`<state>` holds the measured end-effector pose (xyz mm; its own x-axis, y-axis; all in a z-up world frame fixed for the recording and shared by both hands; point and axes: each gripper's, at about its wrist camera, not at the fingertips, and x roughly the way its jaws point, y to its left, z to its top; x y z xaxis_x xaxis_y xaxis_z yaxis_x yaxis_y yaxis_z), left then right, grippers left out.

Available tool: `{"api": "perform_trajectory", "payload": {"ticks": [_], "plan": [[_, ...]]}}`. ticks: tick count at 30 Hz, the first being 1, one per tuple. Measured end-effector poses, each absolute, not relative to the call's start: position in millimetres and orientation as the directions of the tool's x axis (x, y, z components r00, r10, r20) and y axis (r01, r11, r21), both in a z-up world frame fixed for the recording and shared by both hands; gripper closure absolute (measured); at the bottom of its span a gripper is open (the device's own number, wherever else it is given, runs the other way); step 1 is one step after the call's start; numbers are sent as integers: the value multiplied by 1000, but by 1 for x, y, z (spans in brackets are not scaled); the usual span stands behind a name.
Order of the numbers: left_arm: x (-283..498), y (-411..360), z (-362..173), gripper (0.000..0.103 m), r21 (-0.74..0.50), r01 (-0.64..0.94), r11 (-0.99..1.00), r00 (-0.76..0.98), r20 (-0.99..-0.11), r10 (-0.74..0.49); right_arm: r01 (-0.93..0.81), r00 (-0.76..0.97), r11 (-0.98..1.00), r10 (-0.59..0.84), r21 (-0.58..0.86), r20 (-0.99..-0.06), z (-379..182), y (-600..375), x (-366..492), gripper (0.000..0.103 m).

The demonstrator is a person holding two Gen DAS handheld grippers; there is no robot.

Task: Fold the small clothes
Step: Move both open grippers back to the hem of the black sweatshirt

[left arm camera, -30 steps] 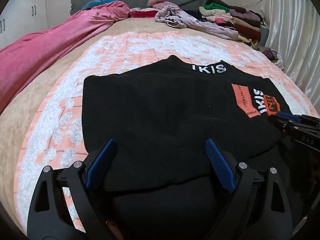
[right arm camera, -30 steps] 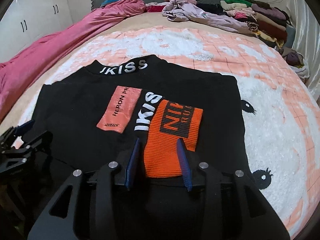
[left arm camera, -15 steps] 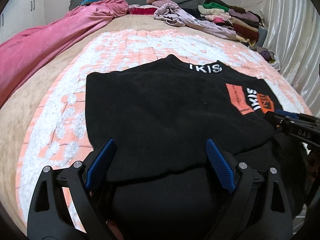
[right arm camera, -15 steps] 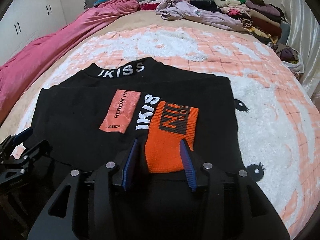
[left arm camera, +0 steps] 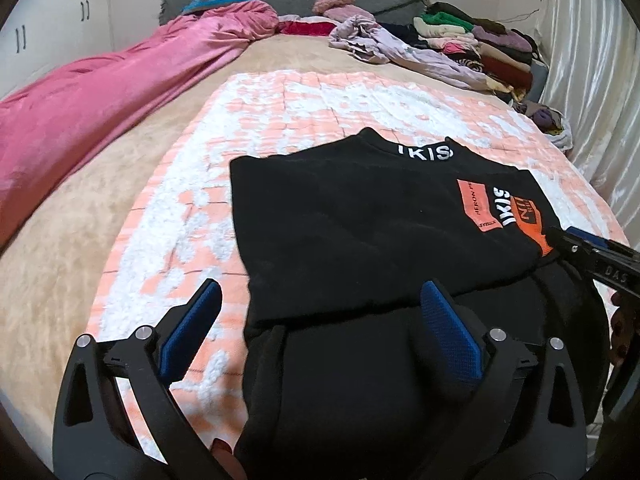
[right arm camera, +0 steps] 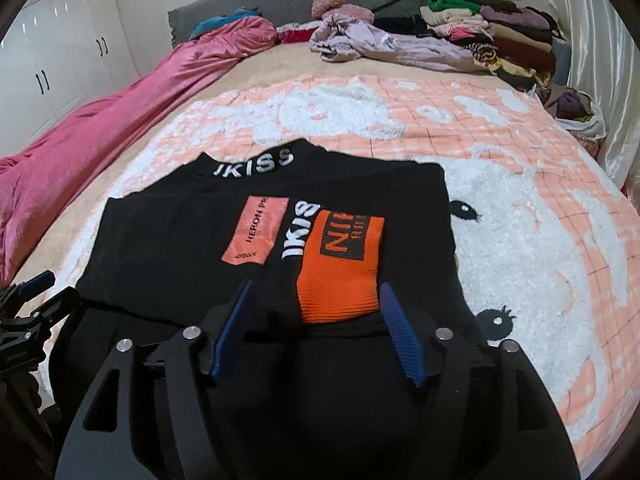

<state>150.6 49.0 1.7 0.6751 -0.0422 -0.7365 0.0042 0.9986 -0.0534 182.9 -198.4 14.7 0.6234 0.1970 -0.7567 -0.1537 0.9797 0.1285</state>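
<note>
**Black sweater: fold laid, both claws letting go**

The black sweater (right arm camera: 168,240) lies flat on the orange-and-white blanket (right arm camera: 540,208) at the near end of the bed (left arm camera: 280,52). Its lettered collar points toward the headboard, and an orange cuff (right arm camera: 340,272) lies folded across the chest beside a salmon label (right arm camera: 256,230). The lower hem appears to have been brought up over the body, leaving a doubled edge nearest the cameras.

The left claw (left arm camera: 320,332) stands with jaws spread wide and opening, hanging over the near left part of the garment; nothing is pinched. The right claw (right arm camera: 316,328) is likewise opening, its pads either side of the cuff's lower edge but clear of the cloth.

Judgement: this is the release step after a fold. To do it well, both claws should come away cleanly without snagging the knit, so the laid edge does not lift or skew. The cuff sits close between the right pads and could drag. The next fold wants square, matched edges.

Unsorted clothes (right arm camera: 480,36) are heaped at the far end, well apart.
</note>
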Motion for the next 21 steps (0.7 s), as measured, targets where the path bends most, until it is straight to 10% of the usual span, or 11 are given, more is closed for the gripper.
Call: {"api": "perform_trajectory", "payload": {"ticks": [21], "plan": [[112,45,30,10,-55,-2,999,728,-685,-36,-150,700,984,176,98,-692,51,-213,139,24]]}}
